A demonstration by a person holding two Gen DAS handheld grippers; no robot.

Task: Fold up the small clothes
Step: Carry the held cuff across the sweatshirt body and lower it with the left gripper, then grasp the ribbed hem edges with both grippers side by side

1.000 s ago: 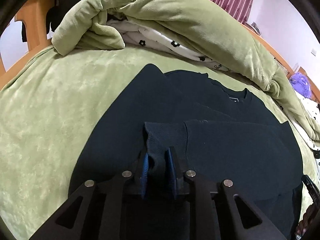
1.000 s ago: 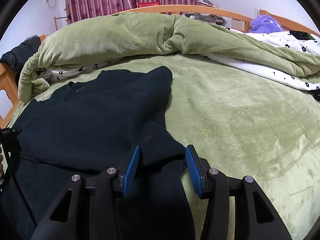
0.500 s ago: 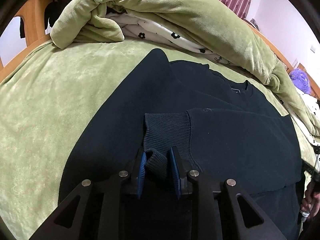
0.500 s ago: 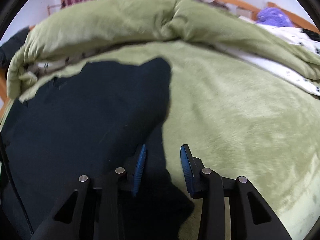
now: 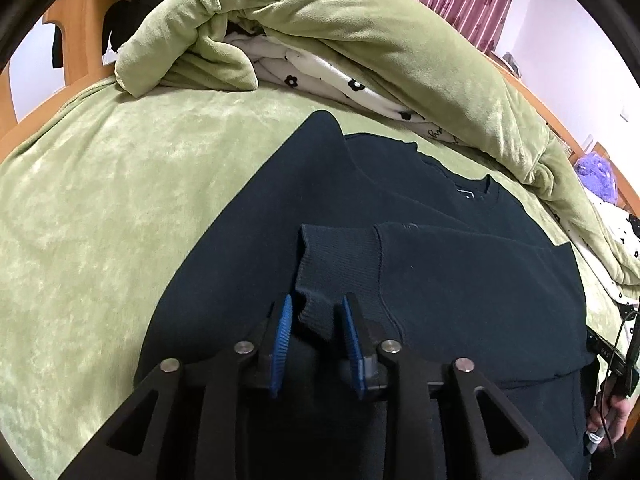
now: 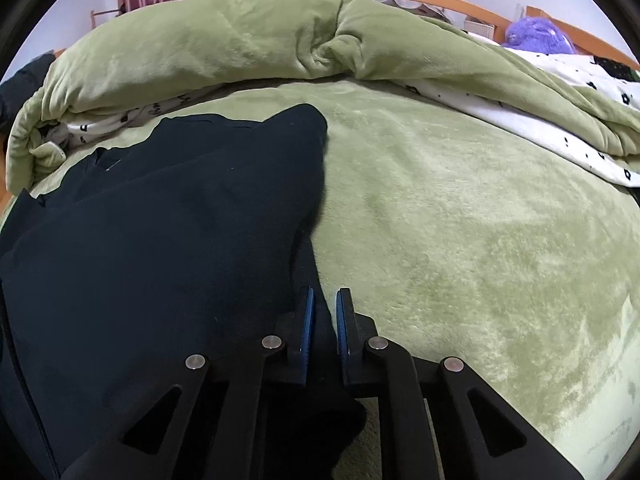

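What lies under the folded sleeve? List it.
Under the sleeve lies the sweater's body, spread on the green blanket. The blanket beneath the sweater is covered, so nothing there can be seen.

Bare green bed cover [image 6: 480, 220] fills right half of right wrist view: open passage there. Same cover lies bare across left of left wrist view. Rolled green quilt [image 5: 360, 40] walls off top of both frames. Black sweatshirt [image 5: 400, 248] covers centre. Wooden bed frame [image 5: 76, 32] bounds upper left.
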